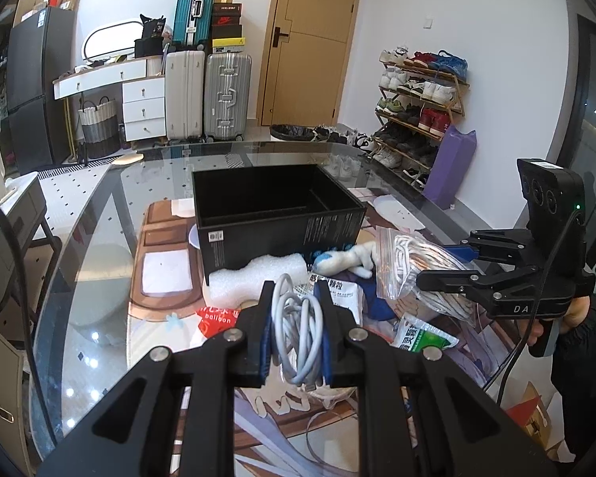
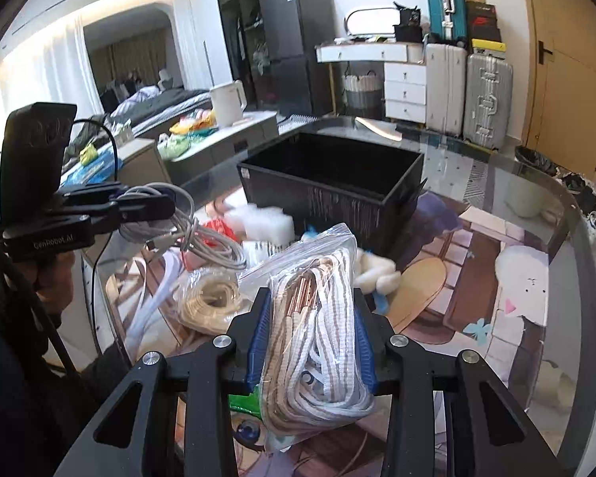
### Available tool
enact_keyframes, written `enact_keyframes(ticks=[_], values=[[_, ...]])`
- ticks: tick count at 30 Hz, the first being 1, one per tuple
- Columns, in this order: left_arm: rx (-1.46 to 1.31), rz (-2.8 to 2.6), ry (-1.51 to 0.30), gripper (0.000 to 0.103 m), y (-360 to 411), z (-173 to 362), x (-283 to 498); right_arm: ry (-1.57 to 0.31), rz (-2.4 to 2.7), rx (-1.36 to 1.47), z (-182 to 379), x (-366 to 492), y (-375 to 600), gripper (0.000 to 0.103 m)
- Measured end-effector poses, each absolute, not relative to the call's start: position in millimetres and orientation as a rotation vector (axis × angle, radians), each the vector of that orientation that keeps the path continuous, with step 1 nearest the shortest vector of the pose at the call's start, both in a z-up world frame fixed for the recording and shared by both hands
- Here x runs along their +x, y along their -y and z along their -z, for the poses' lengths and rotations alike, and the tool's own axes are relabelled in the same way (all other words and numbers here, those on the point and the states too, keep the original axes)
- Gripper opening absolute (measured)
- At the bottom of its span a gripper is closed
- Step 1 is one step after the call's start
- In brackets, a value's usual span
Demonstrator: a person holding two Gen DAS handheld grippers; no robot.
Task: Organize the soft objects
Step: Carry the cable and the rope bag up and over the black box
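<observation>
My left gripper (image 1: pixel 296 298) is shut on a coiled grey cable (image 1: pixel 298 330) and holds it above the clutter; it also shows at the left of the right wrist view (image 2: pixel 155 204), the cable (image 2: pixel 194 234) hanging from it. My right gripper (image 2: pixel 310 298) is shut on a clear zip bag of white and brown cords (image 2: pixel 318 330); it shows at the right of the left wrist view (image 1: pixel 437 266) with the bag (image 1: pixel 413 266). An open black box (image 1: pixel 274 214) (image 2: pixel 333 187) stands just beyond both.
On the glass table (image 1: pixel 99 238) lie white foam (image 1: pixel 254 278), a white plush toy (image 1: pixel 349 258), paper medicine packets (image 1: pixel 421 336), a red balloon packet (image 1: pixel 214 316) and a cream cord coil (image 2: pixel 210 302). Suitcases, a shoe rack and a door stand behind.
</observation>
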State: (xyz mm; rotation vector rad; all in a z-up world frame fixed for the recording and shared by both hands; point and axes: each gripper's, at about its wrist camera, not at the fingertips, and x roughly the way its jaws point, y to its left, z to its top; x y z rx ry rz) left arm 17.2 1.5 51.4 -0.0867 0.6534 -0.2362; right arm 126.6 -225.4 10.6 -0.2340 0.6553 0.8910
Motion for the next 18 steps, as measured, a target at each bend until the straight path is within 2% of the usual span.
enact_keyframes(ticks=[18], values=[[-0.049, 0.244, -0.61, 0.016, 2, -80, 29, -0.591, -0.818, -0.165, -45, 121, 223, 0.038]])
